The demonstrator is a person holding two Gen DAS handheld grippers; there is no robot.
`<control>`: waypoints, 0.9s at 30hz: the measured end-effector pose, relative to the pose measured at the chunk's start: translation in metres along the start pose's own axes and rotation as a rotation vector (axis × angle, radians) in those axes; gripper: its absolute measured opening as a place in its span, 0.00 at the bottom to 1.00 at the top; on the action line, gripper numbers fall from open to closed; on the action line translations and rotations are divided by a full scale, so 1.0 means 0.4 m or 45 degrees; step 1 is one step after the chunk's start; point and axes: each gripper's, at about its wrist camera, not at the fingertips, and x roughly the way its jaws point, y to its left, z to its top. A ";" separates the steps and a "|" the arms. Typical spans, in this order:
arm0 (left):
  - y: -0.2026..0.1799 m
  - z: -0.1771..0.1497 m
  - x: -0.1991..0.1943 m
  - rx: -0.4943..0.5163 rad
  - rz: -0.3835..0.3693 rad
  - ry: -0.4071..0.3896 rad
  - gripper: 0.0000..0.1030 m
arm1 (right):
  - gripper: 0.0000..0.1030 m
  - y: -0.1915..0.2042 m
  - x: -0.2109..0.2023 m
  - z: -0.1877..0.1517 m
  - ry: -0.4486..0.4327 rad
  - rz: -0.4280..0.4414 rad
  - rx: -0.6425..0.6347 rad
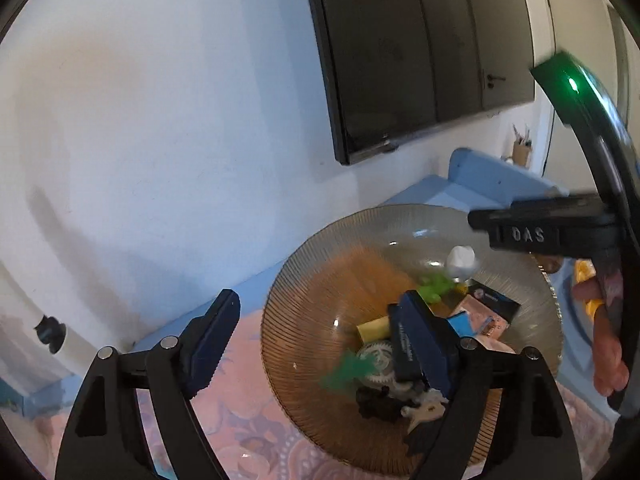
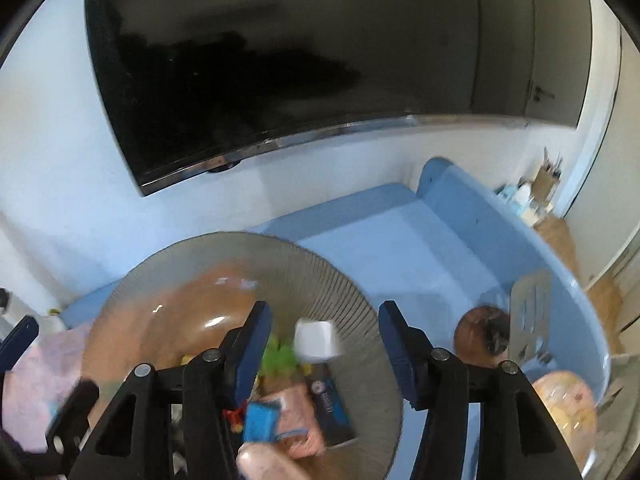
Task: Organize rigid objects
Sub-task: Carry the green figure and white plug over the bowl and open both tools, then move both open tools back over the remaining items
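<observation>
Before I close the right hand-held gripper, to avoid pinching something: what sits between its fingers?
In the right wrist view, the white cup in the glass bowl shows between them.

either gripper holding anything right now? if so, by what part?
Nothing held. Left gripper and right gripper both stand open over the glass bowl of small items, with no item pinched between the pads.

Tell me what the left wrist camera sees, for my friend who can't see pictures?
The open left gripper hangs over a ribbed glass bowl holding small toys: a white gear, green figures, little boxes. The bowl sits on a pink patterned cloth below a dark wall screen.
</observation>
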 end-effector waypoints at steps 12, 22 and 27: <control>0.196 -0.131 -0.342 -0.220 0.094 -0.131 0.78 | 0.56 0.107 -0.260 -0.123 -0.063 0.368 -0.033; 0.364 -0.423 -0.437 -0.474 0.250 0.010 1.00 | 0.59 0.352 -0.322 -0.398 0.015 0.605 -0.298; 0.409 -0.554 -0.386 -0.585 0.271 0.104 1.00 | 0.59 0.446 -0.194 -0.527 0.117 0.445 -0.444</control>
